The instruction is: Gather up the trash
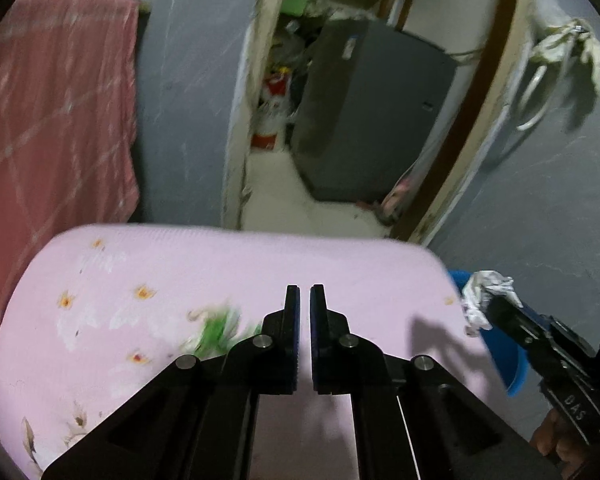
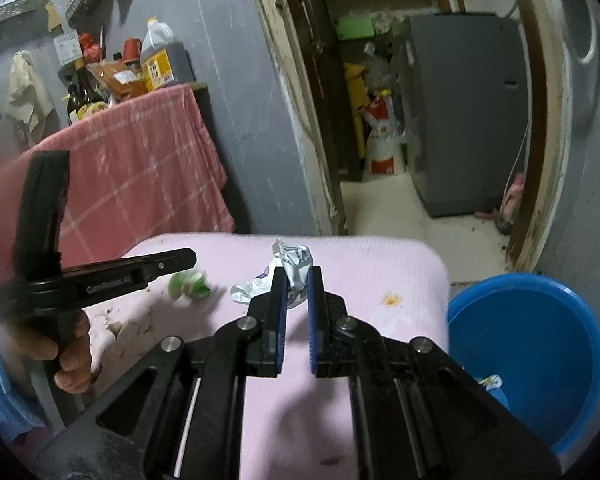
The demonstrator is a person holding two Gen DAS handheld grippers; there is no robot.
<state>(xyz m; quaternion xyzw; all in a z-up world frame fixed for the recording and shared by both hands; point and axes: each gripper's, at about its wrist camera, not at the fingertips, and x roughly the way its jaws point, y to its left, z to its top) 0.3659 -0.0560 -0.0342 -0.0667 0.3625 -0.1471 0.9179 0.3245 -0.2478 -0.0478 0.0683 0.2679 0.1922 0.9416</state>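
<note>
Tightly clamped between the blue pads of the right gripper [image 2: 297, 280], a crumpled white wrapper [image 2: 290, 266] with dark print sticks up past the fingertips and trails to the left onto the pink flowered cloth [image 2: 380, 264] that covers the surface below. From the left wrist camera the same wrapper [image 1: 482, 294] shows in the right gripper [image 1: 496, 308], held over the near edge of the blue basin [image 1: 514, 364]. The left gripper [image 1: 304, 292] has its jaws drawn together, only a thin slit between the pads and nothing in it. A blurred green and white scrap [image 1: 216, 330] lies on the cloth just left of those jaws; in the right wrist view the scrap [image 2: 188, 286] sits just beyond the tip of the left gripper [image 2: 188, 258], though blur hides whether they touch. A bare hand [image 2: 70, 354] grips that tool's handle. The blue basin [image 2: 572, 312] stands to the right of the covered surface, a small piece of paper trash [image 2: 490, 382] already inside. Behind, a pink checked cloth [image 2: 140, 168] hangs beneath a shelf of bottles [image 2: 82, 96], and an open doorway shows a grey refrigerator [image 2: 468, 112].
</note>
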